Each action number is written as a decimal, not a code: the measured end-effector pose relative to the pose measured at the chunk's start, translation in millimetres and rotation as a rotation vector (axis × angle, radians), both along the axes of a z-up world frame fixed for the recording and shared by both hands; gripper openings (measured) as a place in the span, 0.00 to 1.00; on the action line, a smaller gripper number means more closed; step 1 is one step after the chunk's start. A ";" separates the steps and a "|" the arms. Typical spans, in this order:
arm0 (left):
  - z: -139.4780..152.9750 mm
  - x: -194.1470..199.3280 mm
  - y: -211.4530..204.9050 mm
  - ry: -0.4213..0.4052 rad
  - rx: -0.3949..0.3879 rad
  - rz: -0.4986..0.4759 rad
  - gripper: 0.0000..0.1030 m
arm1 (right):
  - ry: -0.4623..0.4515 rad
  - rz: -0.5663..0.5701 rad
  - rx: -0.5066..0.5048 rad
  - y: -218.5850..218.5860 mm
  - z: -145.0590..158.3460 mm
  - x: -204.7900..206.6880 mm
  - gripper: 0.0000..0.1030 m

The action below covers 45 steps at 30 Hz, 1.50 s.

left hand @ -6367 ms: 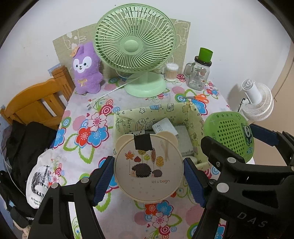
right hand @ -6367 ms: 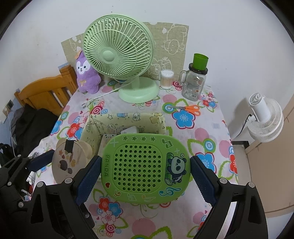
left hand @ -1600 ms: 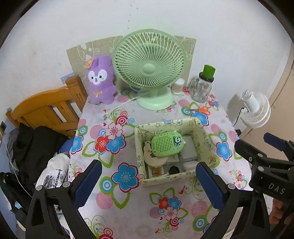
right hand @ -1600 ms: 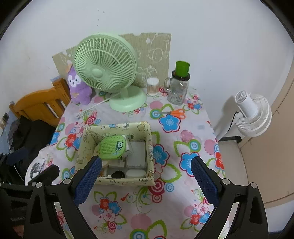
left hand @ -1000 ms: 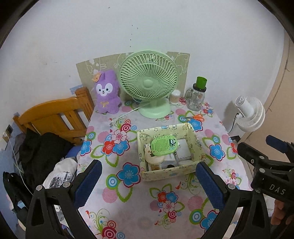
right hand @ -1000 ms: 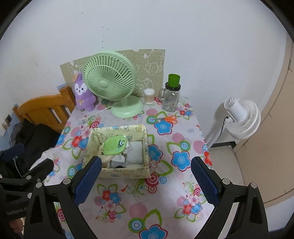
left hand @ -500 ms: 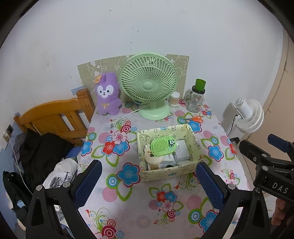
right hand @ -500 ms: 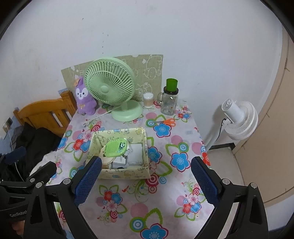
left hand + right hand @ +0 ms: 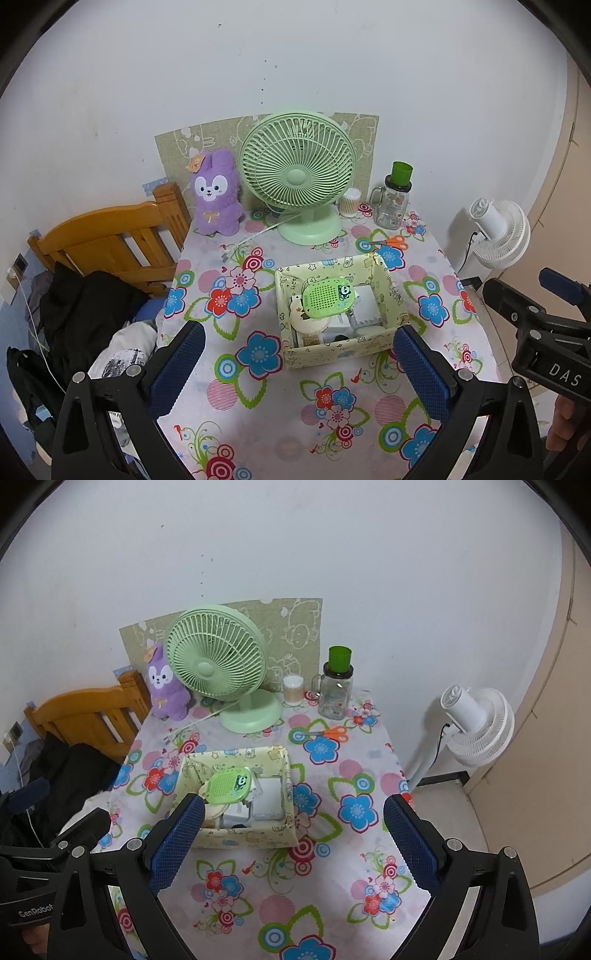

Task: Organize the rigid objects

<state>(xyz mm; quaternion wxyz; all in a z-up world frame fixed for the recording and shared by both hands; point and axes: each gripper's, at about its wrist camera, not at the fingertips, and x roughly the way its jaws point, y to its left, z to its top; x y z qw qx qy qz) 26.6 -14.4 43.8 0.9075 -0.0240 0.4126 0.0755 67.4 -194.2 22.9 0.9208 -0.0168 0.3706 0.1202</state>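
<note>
Green speaker sits on top of the pile inside the patterned box, tilted, its long side running across the box from left to right. Both grippers hang high and back from the table, well apart from everything. The left gripper is wide open and empty, box dead ahead and below between its blue pads. The right gripper is spread open too, nothing in it, with the box off toward its left finger. So the left one looks better lined up. Orange scissors lie loose on the flowered tablecloth behind the box, handles to the right, nearer the right gripper. If anything is left to tidy, that would be my guess.
</note>
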 end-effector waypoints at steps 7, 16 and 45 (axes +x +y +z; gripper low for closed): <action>1.0 -1.3 -1.0 -0.004 0.002 -0.012 1.00 | 0.002 0.002 0.002 0.0 -0.2 -1.9 0.96; 0.3 -4.9 0.5 -0.012 0.006 -0.009 1.00 | 0.012 0.020 0.016 -0.1 0.1 -3.3 0.96; 1.5 -1.0 0.0 -0.022 0.011 -0.021 1.00 | -0.003 0.013 0.005 0.2 1.2 -1.9 0.96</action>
